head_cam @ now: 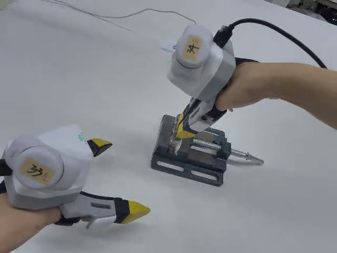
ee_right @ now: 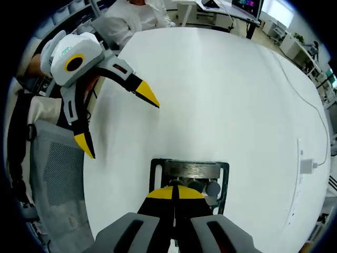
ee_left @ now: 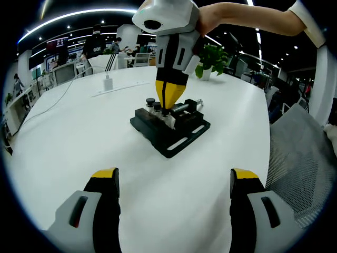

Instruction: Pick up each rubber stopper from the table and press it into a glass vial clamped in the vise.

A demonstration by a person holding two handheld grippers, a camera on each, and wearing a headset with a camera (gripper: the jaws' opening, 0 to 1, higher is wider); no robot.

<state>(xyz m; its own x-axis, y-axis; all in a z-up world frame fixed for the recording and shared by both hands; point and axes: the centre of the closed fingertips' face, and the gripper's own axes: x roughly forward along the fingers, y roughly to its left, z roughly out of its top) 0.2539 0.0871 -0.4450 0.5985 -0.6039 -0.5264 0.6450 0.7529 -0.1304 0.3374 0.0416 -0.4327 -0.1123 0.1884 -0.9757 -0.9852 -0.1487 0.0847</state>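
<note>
Dark-stoppered glass vials (ee_left: 151, 104) stand upright in a row in the black vise (head_cam: 184, 168). Right gripper (head_cam: 179, 134) points down onto them, jaws closed together; left gripper (head_cam: 125, 177), well apart from the vise, jaws wide.

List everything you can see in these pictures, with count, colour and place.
table: one, white, under everything
vise: one, black, mid-table
vials: about three, clear with dark tops, clamped in the vise
charger: one, white, with cable, far side of table
plant: one, green, beyond the table
chair: one, grey mesh, beside the table
left tongs: yellow-tipped, open, above bare table
right tongs: yellow-tipped, shut, over the vials
</note>
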